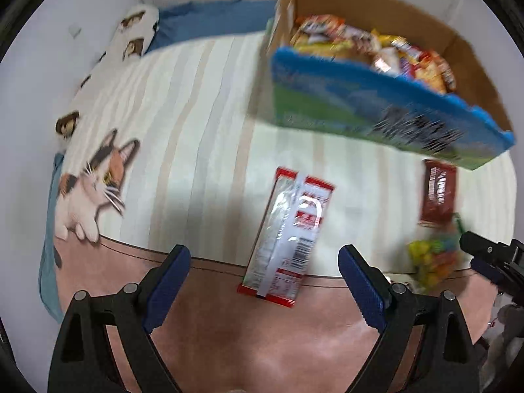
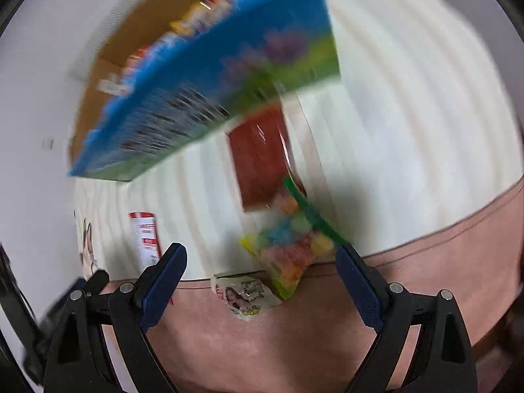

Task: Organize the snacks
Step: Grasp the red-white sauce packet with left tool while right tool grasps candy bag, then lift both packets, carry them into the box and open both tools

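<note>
A red and white snack packet [image 1: 288,239] lies on the bed, straight ahead of my open left gripper [image 1: 264,263], whose blue-padded fingers stand wide on either side of it without touching. A dark red packet [image 1: 438,193] and a bag of colourful candy [image 1: 434,257] lie to the right. In the right wrist view my right gripper [image 2: 262,262] is open over the candy bag [image 2: 291,249], with the dark red packet [image 2: 262,160] beyond it and a small pale sachet [image 2: 245,294] below. The cardboard box [image 1: 393,9] holds several snacks.
The box has a blue and green printed front [image 1: 376,111]. A striped cream sheet [image 1: 183,124] and a pink blanket [image 1: 262,337] cover the bed. A cat-print pillow [image 1: 98,163] lies at the left. The right gripper's black tip [image 1: 484,252] shows at the right edge.
</note>
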`<state>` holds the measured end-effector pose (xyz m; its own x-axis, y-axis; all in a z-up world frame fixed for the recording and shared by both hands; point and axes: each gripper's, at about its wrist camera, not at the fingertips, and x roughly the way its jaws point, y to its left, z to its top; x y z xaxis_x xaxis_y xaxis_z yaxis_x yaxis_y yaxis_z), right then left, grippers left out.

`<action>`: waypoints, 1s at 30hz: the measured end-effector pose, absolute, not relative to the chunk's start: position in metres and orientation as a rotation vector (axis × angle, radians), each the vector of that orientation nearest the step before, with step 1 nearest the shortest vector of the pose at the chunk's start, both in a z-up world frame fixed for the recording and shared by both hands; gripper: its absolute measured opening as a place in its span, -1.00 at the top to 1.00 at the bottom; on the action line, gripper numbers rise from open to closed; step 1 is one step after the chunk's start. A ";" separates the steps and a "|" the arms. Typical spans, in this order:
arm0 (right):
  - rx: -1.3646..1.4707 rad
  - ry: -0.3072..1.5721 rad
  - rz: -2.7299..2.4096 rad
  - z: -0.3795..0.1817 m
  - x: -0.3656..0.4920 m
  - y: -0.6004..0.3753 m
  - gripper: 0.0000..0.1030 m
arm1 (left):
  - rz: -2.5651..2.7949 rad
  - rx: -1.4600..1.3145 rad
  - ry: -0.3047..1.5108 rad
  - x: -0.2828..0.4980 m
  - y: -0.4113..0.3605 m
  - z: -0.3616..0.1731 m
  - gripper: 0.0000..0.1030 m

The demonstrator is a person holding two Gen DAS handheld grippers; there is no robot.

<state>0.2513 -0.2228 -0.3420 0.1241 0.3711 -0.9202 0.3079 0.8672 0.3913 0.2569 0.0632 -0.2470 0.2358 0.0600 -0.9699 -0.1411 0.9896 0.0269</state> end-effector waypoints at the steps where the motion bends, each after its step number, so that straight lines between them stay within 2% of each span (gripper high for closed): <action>1: 0.612 1.501 0.035 -0.356 0.251 -0.222 -0.84 | 0.141 -0.072 1.343 0.260 0.064 -0.254 -0.80; 7: 0.702 1.499 -0.061 -0.392 0.252 -0.218 -0.75 | 0.123 -0.045 1.427 0.280 0.059 -0.291 -0.80; 9: 0.641 1.492 -0.060 -0.390 0.252 -0.215 -0.44 | 0.101 -0.051 1.463 0.286 0.056 -0.305 -0.80; 10: 0.613 1.491 -0.041 -0.388 0.252 -0.214 -0.35 | 0.095 -0.056 1.479 0.289 0.056 -0.311 -0.80; 11: 0.584 1.491 -0.022 -0.386 0.252 -0.213 -0.13 | 0.087 -0.061 1.490 0.290 0.055 -0.315 -0.80; 12: 0.550 1.494 0.013 -0.384 0.251 -0.212 -0.09 | 0.072 -0.073 1.505 0.293 0.056 -0.321 -0.80; 14: 0.457 1.513 0.062 -0.380 0.252 -0.207 -0.08 | 0.052 -0.093 1.522 0.295 0.055 -0.328 -0.80; 18: 0.093 1.549 0.158 -0.371 0.249 -0.184 -0.07 | 0.013 -0.124 1.526 0.299 0.053 -0.339 -0.78; 19: 0.028 1.560 0.174 -0.371 0.248 -0.179 -0.07 | 0.019 -0.136 1.503 0.298 0.054 -0.339 -0.60; 20: -0.001 1.563 0.178 -0.370 0.248 -0.176 -0.08 | 0.028 -0.159 1.475 0.296 0.057 -0.337 -0.31; 21: -0.008 1.565 0.180 -0.371 0.248 -0.174 -0.13 | 0.034 -0.176 1.468 0.295 0.059 -0.335 -0.19; 23: 0.028 1.570 0.179 -0.374 0.248 -0.173 -0.29 | 0.033 -0.212 1.464 0.293 0.064 -0.333 -0.10; 28: 0.141 1.509 0.091 -0.381 0.245 -0.173 -0.30 | 0.068 -0.225 1.483 0.269 0.069 -0.333 -0.07; 30: 0.108 1.493 0.086 -0.380 0.241 -0.175 -0.10 | 0.092 -0.222 1.502 0.251 0.071 -0.335 -0.07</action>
<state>0.2408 -0.1751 -0.3801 0.0766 0.1237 -0.9894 0.0098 0.9921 0.1248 0.2511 0.0712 -0.3352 0.0700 -0.0763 -0.9946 -0.1974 0.9763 -0.0887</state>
